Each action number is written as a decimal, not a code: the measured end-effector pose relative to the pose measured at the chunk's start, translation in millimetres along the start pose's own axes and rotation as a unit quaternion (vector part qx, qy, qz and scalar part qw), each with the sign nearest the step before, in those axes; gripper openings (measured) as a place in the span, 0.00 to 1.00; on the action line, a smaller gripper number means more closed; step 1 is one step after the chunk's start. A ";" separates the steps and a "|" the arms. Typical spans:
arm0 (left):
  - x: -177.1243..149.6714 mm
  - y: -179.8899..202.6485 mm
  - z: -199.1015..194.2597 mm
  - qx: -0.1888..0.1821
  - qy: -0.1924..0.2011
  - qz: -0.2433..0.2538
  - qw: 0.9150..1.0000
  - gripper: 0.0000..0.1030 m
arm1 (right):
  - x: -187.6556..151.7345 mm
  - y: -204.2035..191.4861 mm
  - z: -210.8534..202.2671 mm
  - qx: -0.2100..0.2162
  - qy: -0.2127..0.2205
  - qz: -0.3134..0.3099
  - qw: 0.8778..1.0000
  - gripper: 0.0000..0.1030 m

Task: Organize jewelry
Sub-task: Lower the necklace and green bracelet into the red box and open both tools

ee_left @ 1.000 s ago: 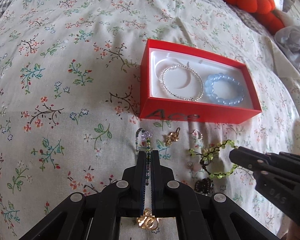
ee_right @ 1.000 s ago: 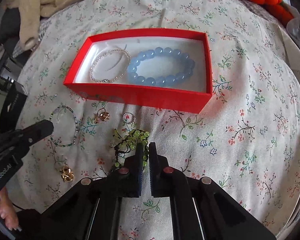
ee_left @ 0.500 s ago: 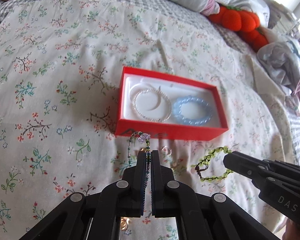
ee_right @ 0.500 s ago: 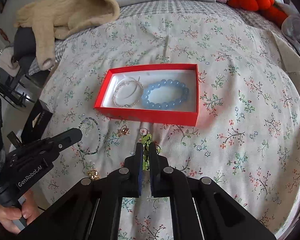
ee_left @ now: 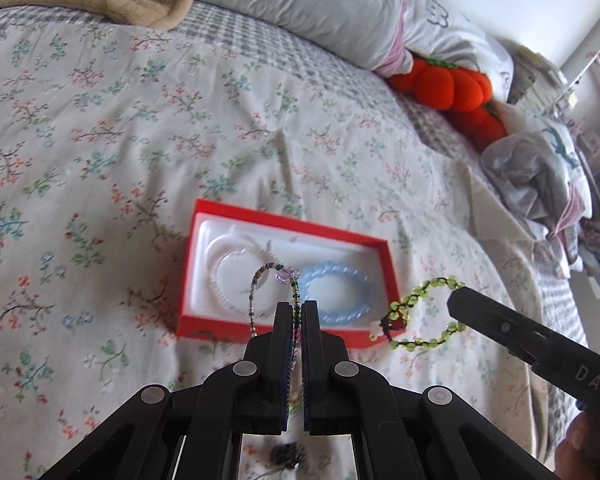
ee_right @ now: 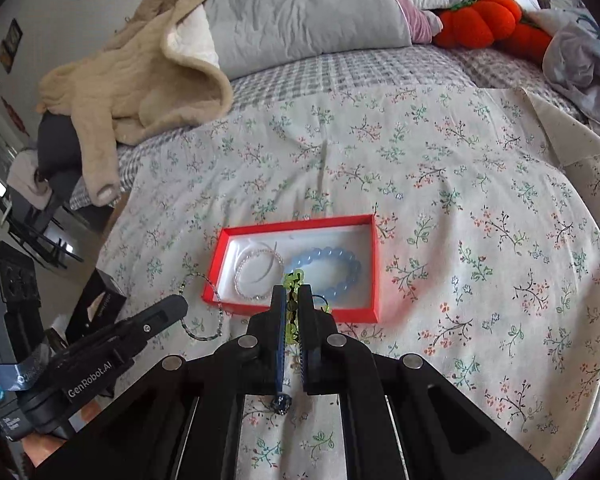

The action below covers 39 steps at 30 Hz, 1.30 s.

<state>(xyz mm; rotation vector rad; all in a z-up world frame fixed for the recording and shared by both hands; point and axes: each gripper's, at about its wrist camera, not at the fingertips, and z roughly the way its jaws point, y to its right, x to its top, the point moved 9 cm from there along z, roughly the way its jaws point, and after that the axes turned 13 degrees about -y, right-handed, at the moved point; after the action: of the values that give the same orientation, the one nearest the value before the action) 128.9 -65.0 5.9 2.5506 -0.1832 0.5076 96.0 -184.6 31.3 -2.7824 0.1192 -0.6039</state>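
Observation:
A red box [ee_left: 186, 280] [ee_right: 376, 264] with a white lining lies on the flowered bedspread and holds a pearl bracelet [ee_left: 236, 276] [ee_right: 258, 270] and a blue bead bracelet [ee_left: 340, 292] [ee_right: 340, 270]. My left gripper [ee_left: 297, 306] is shut on a thin seed-bead bracelet [ee_left: 256, 292] with a lilac crystal, lifted in front of the box; it also shows as a hanging loop, the seed-bead bracelet [ee_right: 204, 308], by the left gripper [ee_right: 176, 304]. My right gripper [ee_right: 292, 290] is shut on a green bead bracelet [ee_right: 292, 278] [ee_left: 420, 312], raised in the air beside the right gripper [ee_left: 456, 300].
Small dark jewelry [ee_right: 281, 404] lies on the bedspread below the grippers. A beige jacket [ee_right: 140, 76], a grey pillow [ee_right: 312, 12] and orange plush pumpkins [ee_right: 488, 20] lie at the bed's head. Crumpled clothes [ee_left: 540, 168] sit at the right; black boxes [ee_right: 96, 304] stand beside the bed.
Both grippers have risen from the bedspread, each lifting its bracelet with it. The views tilted upward, so the box looks smaller and the pillows came into sight.

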 end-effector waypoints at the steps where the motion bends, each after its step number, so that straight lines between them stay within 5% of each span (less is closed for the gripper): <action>1: 3.1 2.7 3.0 -0.005 0.002 0.001 1.000 0.00 | 3.8 1.4 -0.1 0.002 0.005 0.003 1.000 0.05; 11: 26.6 7.4 34.6 -0.039 0.017 0.000 0.999 0.00 | 26.3 18.8 17.7 -0.003 0.015 0.014 1.000 0.05; 18: 29.3 -20.5 48.2 0.013 0.004 -0.013 1.000 0.00 | 32.3 21.8 30.4 -0.014 0.008 0.004 1.000 0.05; 24: 23.3 -42.4 61.4 0.072 -0.024 -0.017 0.997 0.00 | 33.4 -1.9 35.0 0.021 0.005 -0.024 0.999 0.05; 39: 21.0 -42.3 65.1 0.102 -0.034 -0.002 0.994 0.02 | 27.7 24.9 73.5 -0.033 -0.039 -0.010 0.999 0.07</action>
<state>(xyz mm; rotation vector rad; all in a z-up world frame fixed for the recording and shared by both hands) 178.5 -63.7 -57.4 2.7702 -0.1590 0.4586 151.4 -192.9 -29.3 -2.8703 0.0958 -0.5029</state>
